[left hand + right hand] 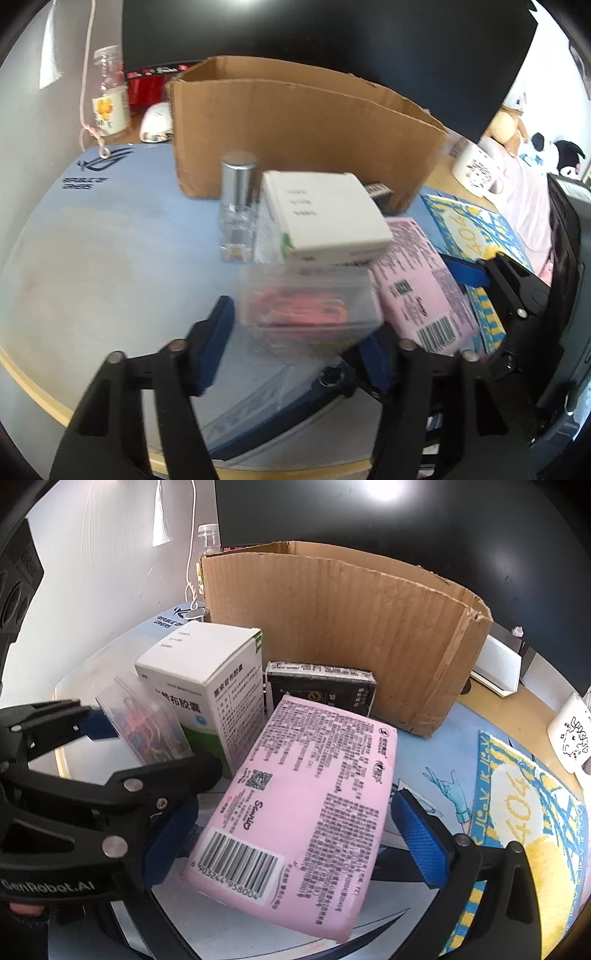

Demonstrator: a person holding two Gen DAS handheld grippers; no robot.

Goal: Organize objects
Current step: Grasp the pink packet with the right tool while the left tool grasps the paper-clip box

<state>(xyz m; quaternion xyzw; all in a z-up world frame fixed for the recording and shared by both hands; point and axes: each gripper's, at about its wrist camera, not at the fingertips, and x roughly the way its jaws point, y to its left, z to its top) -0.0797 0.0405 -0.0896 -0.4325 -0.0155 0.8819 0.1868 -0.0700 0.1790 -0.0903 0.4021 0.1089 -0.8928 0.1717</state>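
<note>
A clear plastic box of coloured paper clips [308,308] sits between the open fingers of my left gripper [295,343]; contact is unclear. The box also shows in the right wrist view [147,723]. My right gripper [295,834] is open around a pink tissue pack [299,808], which also shows in the left wrist view [421,280]. A white and green medicine box [210,679] stands behind the clips. A black carton [321,685] lies behind the pack. A small glass bottle with a silver cap [238,206] stands left of the medicine box. An open cardboard box [303,136] stands behind.
A dark monitor [332,37] stands at the back. A white mug [480,173] and plush toys are at the right. A yellow and blue mat [524,805] lies right. A plastic bottle [109,92] and a white mouse [157,122] are back left. The desk edge runs along the front.
</note>
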